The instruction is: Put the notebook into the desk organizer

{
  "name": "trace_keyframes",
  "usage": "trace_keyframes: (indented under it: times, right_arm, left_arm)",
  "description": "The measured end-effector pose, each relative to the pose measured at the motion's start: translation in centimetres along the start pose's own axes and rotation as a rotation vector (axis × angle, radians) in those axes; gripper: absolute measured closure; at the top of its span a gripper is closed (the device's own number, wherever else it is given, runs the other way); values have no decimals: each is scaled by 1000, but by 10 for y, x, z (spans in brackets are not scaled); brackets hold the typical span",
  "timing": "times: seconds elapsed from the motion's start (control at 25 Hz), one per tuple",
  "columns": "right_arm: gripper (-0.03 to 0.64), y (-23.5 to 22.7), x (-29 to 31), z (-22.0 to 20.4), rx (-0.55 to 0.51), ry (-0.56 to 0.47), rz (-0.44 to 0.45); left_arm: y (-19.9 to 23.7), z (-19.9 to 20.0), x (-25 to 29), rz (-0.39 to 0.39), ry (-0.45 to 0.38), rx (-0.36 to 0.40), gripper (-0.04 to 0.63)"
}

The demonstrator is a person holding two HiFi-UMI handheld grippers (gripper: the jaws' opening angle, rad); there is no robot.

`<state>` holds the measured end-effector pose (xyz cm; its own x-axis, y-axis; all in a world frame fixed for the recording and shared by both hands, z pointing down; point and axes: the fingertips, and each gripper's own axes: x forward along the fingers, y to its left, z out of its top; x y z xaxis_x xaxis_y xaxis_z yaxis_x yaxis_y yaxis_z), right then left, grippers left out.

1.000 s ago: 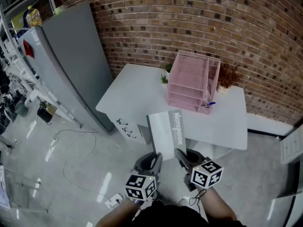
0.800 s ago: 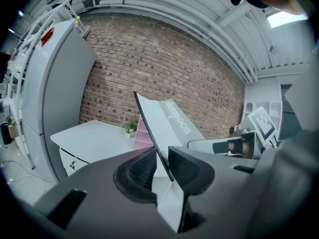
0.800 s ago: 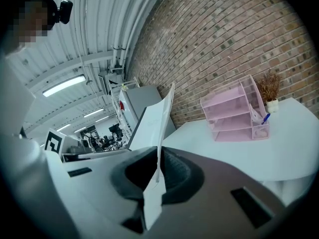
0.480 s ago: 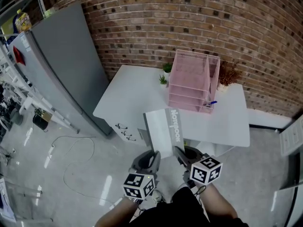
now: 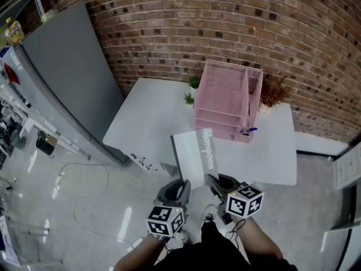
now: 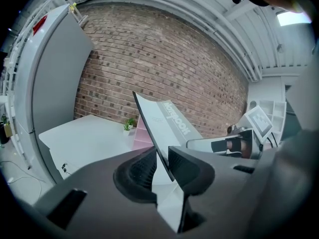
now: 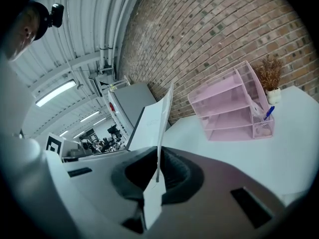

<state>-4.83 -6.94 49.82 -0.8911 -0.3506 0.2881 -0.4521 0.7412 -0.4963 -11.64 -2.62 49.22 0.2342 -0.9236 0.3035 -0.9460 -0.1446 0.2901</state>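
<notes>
Lengthwise, notebook [image 5: 192,154] pointing forward, far end toward desk organizer [image 5: 223,100]

The head view looks steeply down on the pink desk organizer [image 5: 227,99] from above and in front of it, well back. Both gripper views sit low, facing it nearly level, the notebook [image 6: 169,122] close before each lens. All three share the brick wall [image 5: 225,21] behind it.

Left gripper [image 5: 181,186] and right gripper [image 5: 215,183] side by side
Both point slightly downward, jaws clamped on the near edge of the notebook [image 5: 194,154].
</notes>
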Motion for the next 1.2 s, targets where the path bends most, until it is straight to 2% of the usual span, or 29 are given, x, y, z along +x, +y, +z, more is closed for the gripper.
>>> trace_keyframes:
  times: [0.68,1.0,1.2]
  right_arm:
    - [597,-132,27,6,181,113,-1]
    - [598,-173,38,-2,287,154,18]
    - [601,-189,43,6,377,134,16]
  left_arm:
    - [-1,-22,129,30,130,-56,521]
    - [5,-39,167,62,184,-74,522]
    - [9,-37,187,60,205,-69,520]
